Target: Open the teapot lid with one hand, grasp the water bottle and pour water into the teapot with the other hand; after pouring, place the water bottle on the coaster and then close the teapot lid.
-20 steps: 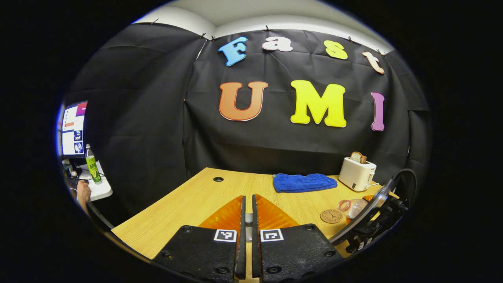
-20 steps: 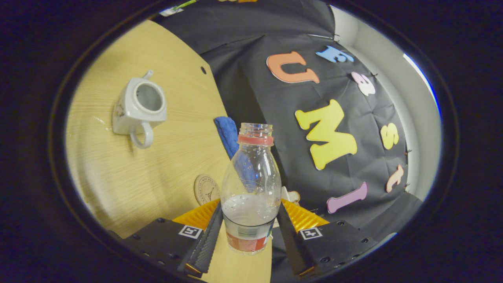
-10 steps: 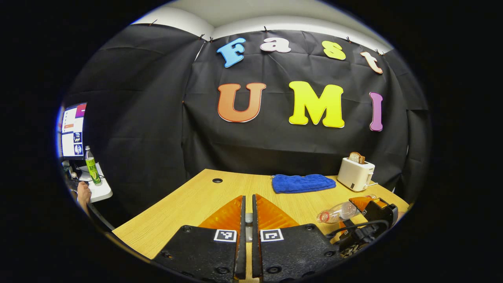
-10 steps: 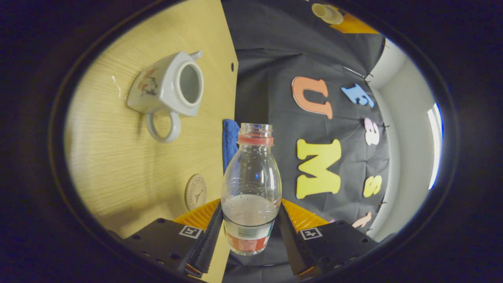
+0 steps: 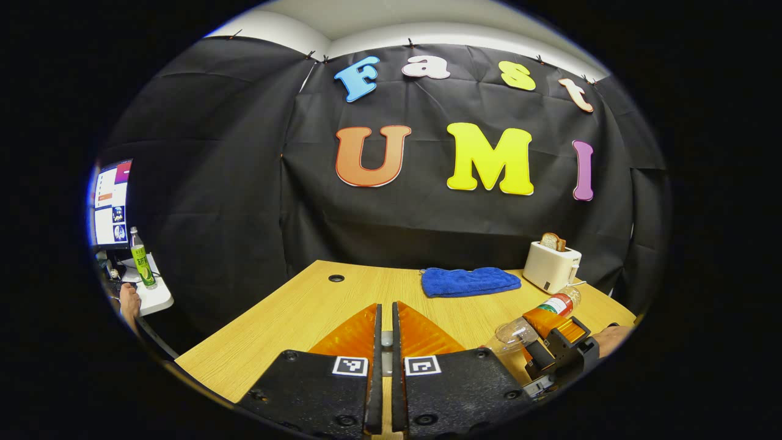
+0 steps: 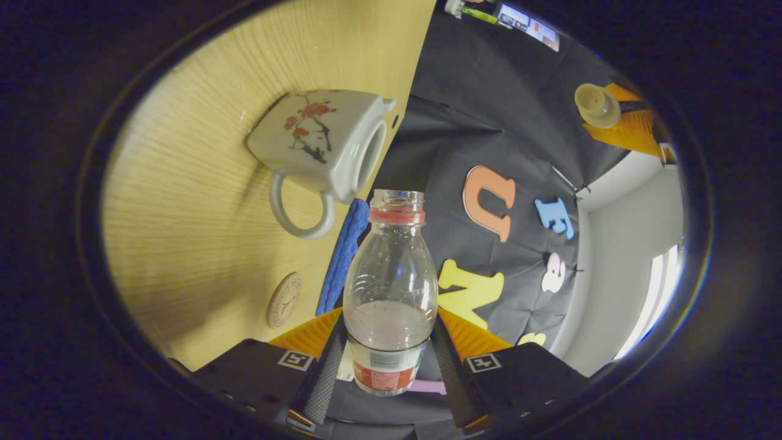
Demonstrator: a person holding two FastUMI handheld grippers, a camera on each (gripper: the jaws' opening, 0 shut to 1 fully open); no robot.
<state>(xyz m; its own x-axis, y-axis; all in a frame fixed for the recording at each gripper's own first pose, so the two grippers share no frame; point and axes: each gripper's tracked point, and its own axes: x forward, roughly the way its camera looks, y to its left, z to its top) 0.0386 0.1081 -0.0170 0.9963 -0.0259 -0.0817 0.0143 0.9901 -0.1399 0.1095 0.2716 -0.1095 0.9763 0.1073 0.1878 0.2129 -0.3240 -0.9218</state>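
The teapot [image 6: 324, 143] stood on the bench [image 6: 183, 256] at the upper left of the right gripper view with its mouth uncovered, so the lid-opening step was judged complete. The lid [image 6: 595, 105] appeared at the upper right of that view, held between the fingers of the left hand-held gripper [image 6: 617, 116]; in the left gripper view the left hand-held gripper's [image 5: 383, 342] fingers stood at a narrow gap on a small pale part between them. The right hand-held gripper [image 6: 391, 348] clamped the lower body of the uncapped water bottle [image 6: 391, 287], which was tipped toward the teapot with its neck just beside the opening. Water was at the base of the bottle and no stream was visible, so pouring was judged not yet begun. The coaster [image 6: 284, 300] lay bare at the lower left, beside a blue towel [image 6: 342, 256]. Pouring, placing the bottle on the coaster and closing the lid remained.
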